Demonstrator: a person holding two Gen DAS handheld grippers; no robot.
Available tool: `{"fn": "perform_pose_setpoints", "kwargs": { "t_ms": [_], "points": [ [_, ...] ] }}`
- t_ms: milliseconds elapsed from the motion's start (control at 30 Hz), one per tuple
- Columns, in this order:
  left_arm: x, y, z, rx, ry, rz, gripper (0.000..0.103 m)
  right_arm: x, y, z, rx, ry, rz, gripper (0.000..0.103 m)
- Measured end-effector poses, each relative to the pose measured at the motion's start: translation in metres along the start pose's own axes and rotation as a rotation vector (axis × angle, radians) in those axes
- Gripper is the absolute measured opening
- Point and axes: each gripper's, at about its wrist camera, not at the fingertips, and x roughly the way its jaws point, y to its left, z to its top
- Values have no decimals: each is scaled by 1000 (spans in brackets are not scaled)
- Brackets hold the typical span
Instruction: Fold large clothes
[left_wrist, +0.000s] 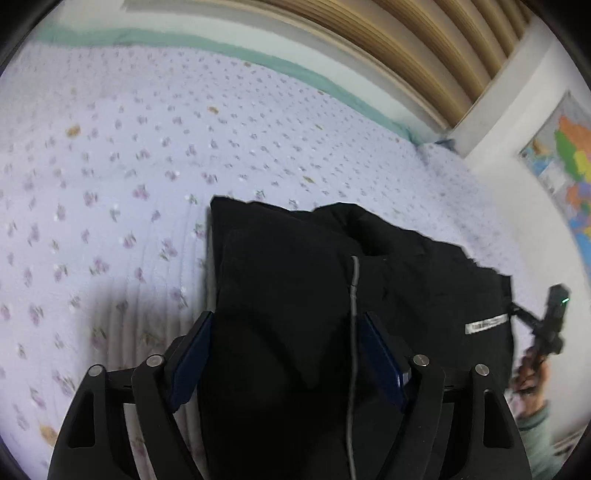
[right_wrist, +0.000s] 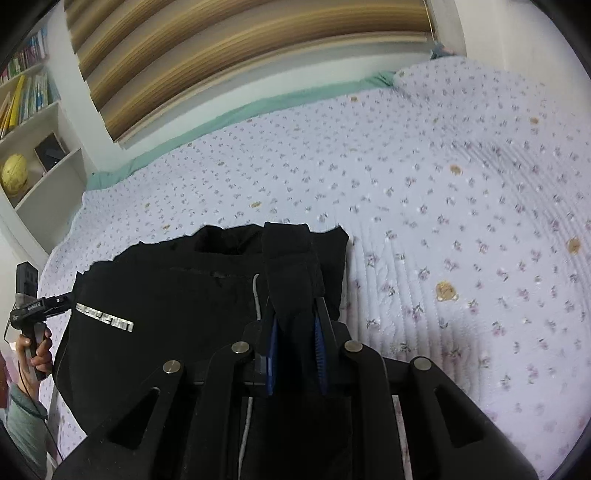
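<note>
Black fabric jacket (left_wrist: 295, 266) lies folded on a lilac floral quilted bed (left_wrist: 110, 166), under the left hand-held gripper (left_wrist: 284, 321) with jaws wide apart; from the right wrist, the right hand-held gripper (right_wrist: 295, 314) pinches a raised black fold.

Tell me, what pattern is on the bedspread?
The bedspread is pale lilac with small purple flowers, clearest in the right wrist view.
</note>
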Motion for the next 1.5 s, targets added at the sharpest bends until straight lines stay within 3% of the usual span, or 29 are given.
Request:
{"fn": "perform_pose_setpoints", "kwargs": {
  "t_ms": [67, 133, 167, 200, 267, 333, 400, 433, 467, 567, 733, 833, 933, 1033, 1133, 1200, 1267, 1333, 1433, 1500],
  "points": [
    [0, -7, -1, 27, -16, 61, 49, 7, -1, -3, -2, 13, 15, 32],
    [0, -10, -2, 41, -28, 91, 42, 16, -3, -6, 16, 48, 30, 56],
    [-1, -12, -4, 56, -31, 103, 37, 22, -7, -8, 46, 72, 61, 74],
    [-1, -13, -5, 71, -33, 109, 37, 27, -10, -8, 76, 84, 104, 81],
    [1, -13, -5, 79, -25, 117, 37, 36, -15, -8, 114, 94, 145, 81],
    [7, -6, -2, 20, 0, 92, 38, 42, -14, -7, 109, 103, 113, 76],
    [4, 3, 1, -40, 6, 51, 38, 46, -4, -9, 64, 126, 60, 51],
    [0, 4, 2, -45, -12, 55, 28, 43, 4, -10, 32, 120, 9, 45],
    [-5, 0, 2, -37, -28, 69, 13, 37, 10, -11, 5, 102, -40, 20],
    [-38, -20, 0, 7, -111, 93, 9, 4, 28, -11, -57, 0, -139, 16],
    [-107, -41, 25, -11, -298, 32, 9, -52, 55, 17, -91, -194, -203, 14],
    [-117, -51, 48, 0, -368, 84, 9, -59, 70, 49, -41, -287, -265, 14],
    [-93, -49, 74, -13, -379, 178, 9, -34, 81, 79, -11, -307, -321, 14],
    [-42, -27, 87, -71, -308, 243, 9, 13, 73, 93, 26, -235, -350, 14],
    [14, 4, 86, -167, -188, 256, 9, 78, 51, 87, 60, -89, -386, 15],
    [57, 30, 77, -254, -89, 229, 10, 112, 37, 73, 81, -14, -441, 30],
    [80, 38, 65, -272, -70, 217, 19, 150, 21, 48, 116, 58, -475, 48],
    [84, 29, 67, -206, -82, 284, 24, 154, 19, 39, 130, 32, -475, 52],
    [91, 22, 72, -149, -48, 394, 57, 152, 12, 40, 148, 32, -457, 62],
    [83, 26, 72, -174, -62, 345, 57, 148, -3, 39, 222, 39, -393, 69]
  ]
}}
